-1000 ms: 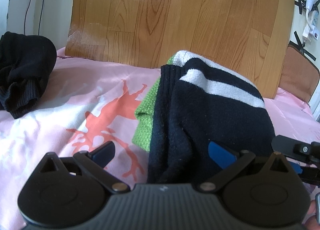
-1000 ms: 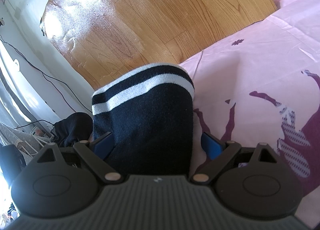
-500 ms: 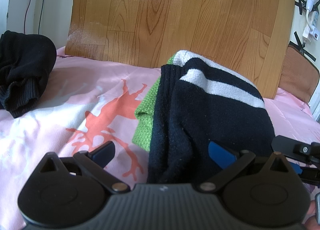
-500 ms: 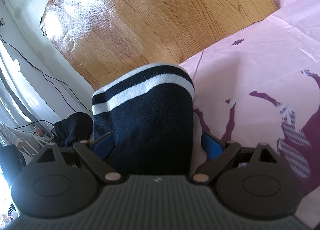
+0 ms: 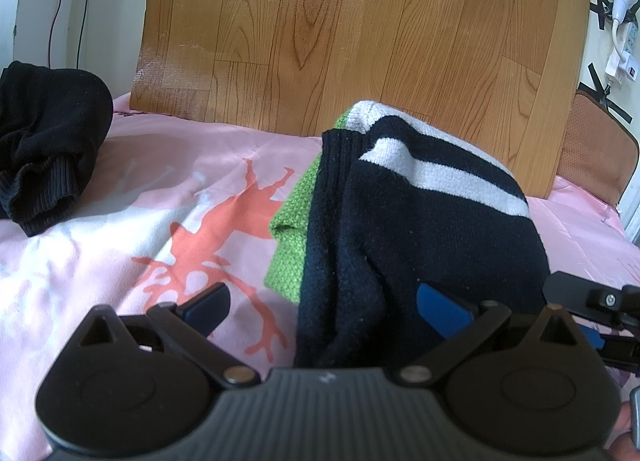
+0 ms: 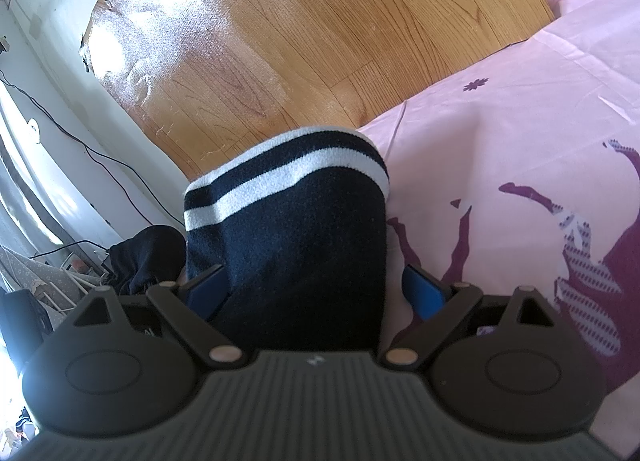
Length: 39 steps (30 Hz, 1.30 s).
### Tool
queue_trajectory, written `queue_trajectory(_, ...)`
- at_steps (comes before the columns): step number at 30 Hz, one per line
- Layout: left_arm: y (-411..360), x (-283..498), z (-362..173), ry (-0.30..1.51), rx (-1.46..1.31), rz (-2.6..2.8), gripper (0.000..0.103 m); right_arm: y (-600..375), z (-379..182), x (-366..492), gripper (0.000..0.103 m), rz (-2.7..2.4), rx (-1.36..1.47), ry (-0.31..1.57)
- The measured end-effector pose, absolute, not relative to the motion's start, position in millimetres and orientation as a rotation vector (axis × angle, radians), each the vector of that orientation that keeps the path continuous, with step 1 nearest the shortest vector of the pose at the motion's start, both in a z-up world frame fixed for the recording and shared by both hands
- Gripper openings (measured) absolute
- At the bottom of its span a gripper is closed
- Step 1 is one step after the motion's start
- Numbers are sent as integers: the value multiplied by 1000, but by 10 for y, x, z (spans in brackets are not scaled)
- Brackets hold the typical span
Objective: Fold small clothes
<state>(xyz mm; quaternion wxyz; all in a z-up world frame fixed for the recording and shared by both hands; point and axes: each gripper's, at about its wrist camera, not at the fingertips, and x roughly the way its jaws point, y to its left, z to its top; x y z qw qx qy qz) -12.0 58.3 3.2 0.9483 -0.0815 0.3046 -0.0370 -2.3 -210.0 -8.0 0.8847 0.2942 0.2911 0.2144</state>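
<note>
Both claws sit low over the bed, each pointing toward the wooden headboard (image 5: 360, 41).

The left claw (image 5: 324, 301) is spread wide and released. Its left finger (image 5: 208, 301) lies over the pink sheet (image 5: 120, 201), clear of any cloth, while its right finger (image 5: 440, 307) rests against the near part of the dark navy sweater (image 5: 420, 229). Nothing is pinched between them.

The sweater lies folded in a thick bundle on the sheet, its white-striped end turned toward the headboard. A green knitted garment (image 5: 292, 237) peeks out from under its left edge, touching it. A black garment (image 5: 44, 141) sits crumpled well apart, at the far left of the bed.

The right claw (image 6: 316, 293) is tilted, so the headboard runs slantwise in its view. Its two blue fingers (image 6: 422, 293) straddle the near end of the navy sweater (image 6: 296, 245), one on each side. The cloth fills the gap between them, and the fingers stand wide; I cannot tell whether they are pressing on it or only flanking it. In the left view the right claw shows at the sweater's right edge.
</note>
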Motion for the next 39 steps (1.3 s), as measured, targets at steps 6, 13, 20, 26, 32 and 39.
queue_trajectory(6,581,-123,35,619,-163,-74,103,-2099,-80,-22,96,446,612,606)
queue_trajectory(13,526,-135,44,612,-130,-84,103,-2096,-80,-22,96,446,618,601)
queue_trajectory(20,524,-138,46,606,-127,-81,103,-2075,-73,-16,97,448,609,602)
queue_trajectory(26,521,-142,46,604,-124,-81,103,-2084,-81,-18,98,447,604,602)
queue_trajectory(32,530,-138,45,609,-121,-106,103,-2067,-77,-13,99,454,593,606)
queue_trajectory(39,624,-71,18,647,-192,-140,103,-2074,-84,-7,101,463,605,599)
